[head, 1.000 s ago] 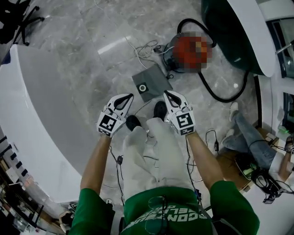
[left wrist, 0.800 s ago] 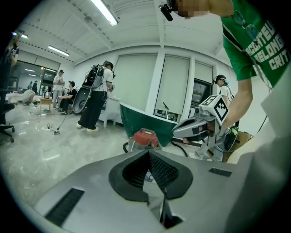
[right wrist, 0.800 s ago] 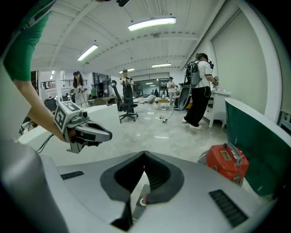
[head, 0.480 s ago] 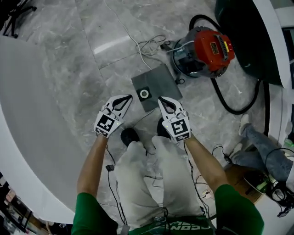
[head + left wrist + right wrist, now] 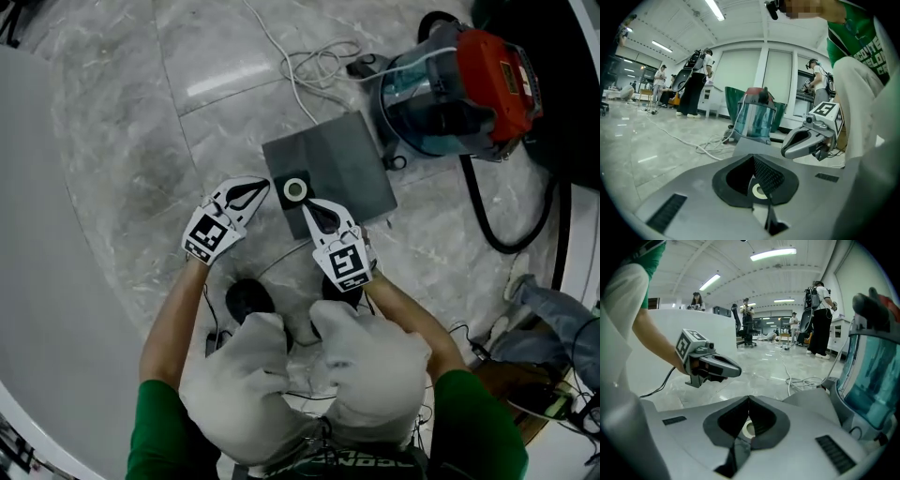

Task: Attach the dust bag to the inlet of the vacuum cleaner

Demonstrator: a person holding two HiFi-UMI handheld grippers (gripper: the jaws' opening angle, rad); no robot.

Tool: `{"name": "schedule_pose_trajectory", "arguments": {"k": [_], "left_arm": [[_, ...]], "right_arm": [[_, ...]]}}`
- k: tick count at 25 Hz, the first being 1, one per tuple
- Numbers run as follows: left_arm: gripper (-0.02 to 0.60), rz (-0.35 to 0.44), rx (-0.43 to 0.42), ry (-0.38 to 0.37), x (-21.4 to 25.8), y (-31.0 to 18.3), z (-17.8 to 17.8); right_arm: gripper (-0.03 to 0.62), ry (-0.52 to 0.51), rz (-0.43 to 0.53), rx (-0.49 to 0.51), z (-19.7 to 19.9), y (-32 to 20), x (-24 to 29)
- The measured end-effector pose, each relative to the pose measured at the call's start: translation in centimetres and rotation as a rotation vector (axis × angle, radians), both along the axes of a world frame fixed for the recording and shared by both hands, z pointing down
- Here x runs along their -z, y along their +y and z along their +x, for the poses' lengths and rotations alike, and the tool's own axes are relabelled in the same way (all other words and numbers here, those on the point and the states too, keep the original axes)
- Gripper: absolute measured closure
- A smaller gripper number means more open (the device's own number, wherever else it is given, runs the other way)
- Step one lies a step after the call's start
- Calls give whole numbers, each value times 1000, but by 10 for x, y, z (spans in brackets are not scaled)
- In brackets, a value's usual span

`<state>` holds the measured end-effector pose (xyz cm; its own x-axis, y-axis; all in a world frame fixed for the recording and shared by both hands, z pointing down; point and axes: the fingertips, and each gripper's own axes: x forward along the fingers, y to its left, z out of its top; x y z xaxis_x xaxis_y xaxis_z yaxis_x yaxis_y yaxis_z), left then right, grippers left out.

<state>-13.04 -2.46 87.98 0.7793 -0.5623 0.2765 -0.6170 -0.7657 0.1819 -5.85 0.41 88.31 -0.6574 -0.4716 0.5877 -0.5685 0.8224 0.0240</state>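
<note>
A flat grey dust bag [image 5: 339, 167] lies on the marble floor, its white ring collar [image 5: 294, 189] at the near corner. The vacuum cleaner [image 5: 461, 86], red-topped with a clear blue canister, stands just beyond the bag at the right. My left gripper [image 5: 263, 185] is shut and empty, its tips just left of the collar. My right gripper [image 5: 303, 203] is shut and empty too, its tips right at the collar's near side. In the left gripper view the collar [image 5: 759, 191] shows behind the jaws, with the vacuum [image 5: 757, 117] beyond. The right gripper view shows the bag [image 5: 808, 397] and canister [image 5: 872, 380].
A white cord [image 5: 309, 70] lies coiled on the floor behind the bag. A black hose [image 5: 487, 211] loops out at the vacuum's right. A white curved counter [image 5: 42, 281] runs along the left. My black shoes [image 5: 246, 298] stand close behind the grippers. Several people stand far off.
Both grippers have moved forward and down to the bag's collar. The view has dropped closer to the floor, and the bag and vacuum look larger.
</note>
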Motion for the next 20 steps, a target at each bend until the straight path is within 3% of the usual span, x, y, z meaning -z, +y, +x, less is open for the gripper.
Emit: {"name": "schedule_pose_trajectory", "arguments": {"k": [8, 18, 20], "left_arm": [[580, -9, -100, -13, -66, 3, 20], [579, -26, -102, -38, -84, 5, 22], [578, -29, -99, -44, -86, 5, 22]], "right_arm": [[588, 70, 27, 61, -7, 25, -93], [586, 169, 64, 119, -20, 43, -122], [561, 203, 85, 139, -22, 45, -129]]}}
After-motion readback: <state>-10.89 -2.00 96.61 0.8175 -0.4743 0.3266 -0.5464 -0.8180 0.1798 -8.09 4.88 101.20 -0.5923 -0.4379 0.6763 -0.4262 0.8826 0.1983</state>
